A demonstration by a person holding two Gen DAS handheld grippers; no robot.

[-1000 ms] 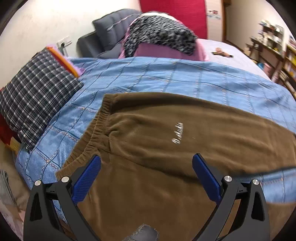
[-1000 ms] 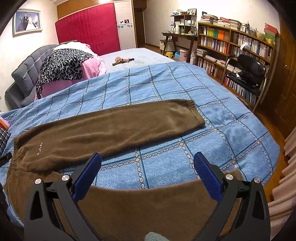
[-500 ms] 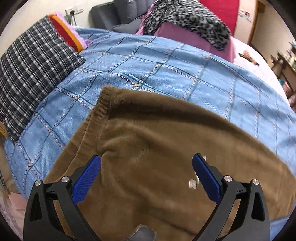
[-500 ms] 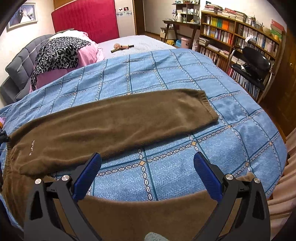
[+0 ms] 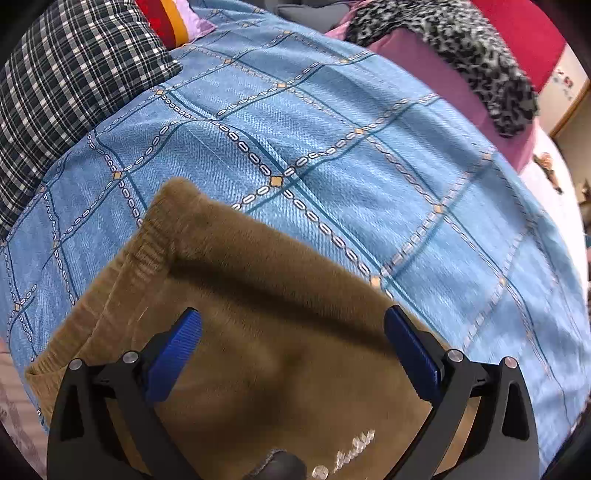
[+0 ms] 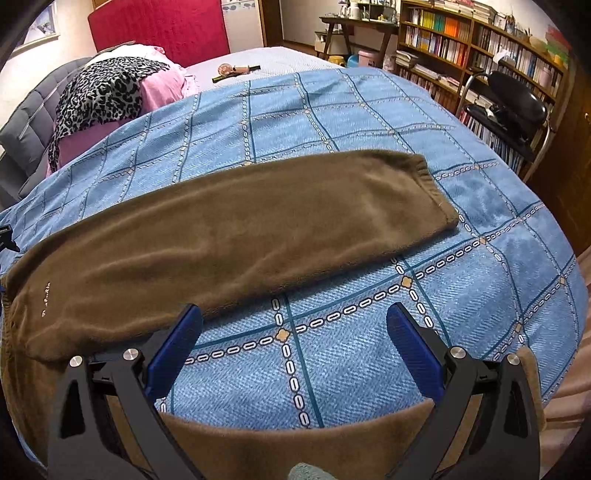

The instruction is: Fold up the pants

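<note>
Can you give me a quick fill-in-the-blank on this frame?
1. The pants are ____ in colour.
2. They lie on a ____ checked bedspread.
3. Both the left gripper and right gripper are ____.
4. The pillow has a ____ pattern.

Missing: brown; blue; open; plaid

Left tool (image 5: pixel 293 332) and right tool (image 6: pixel 295 328) both gape wide

- pants (image 6: pixel 229 229): plain brown, small white script
- bedspread (image 5: pixel 332 140): light blue, dark-blue grid lines with white chain links and tan diamonds
- pillow (image 5: pixel 62 85): dark navy-and-white plaid
- draped cloth (image 6: pixel 99 92): black-and-grey leopard print over pink
- headboard (image 6: pixel 162 29): red
</note>
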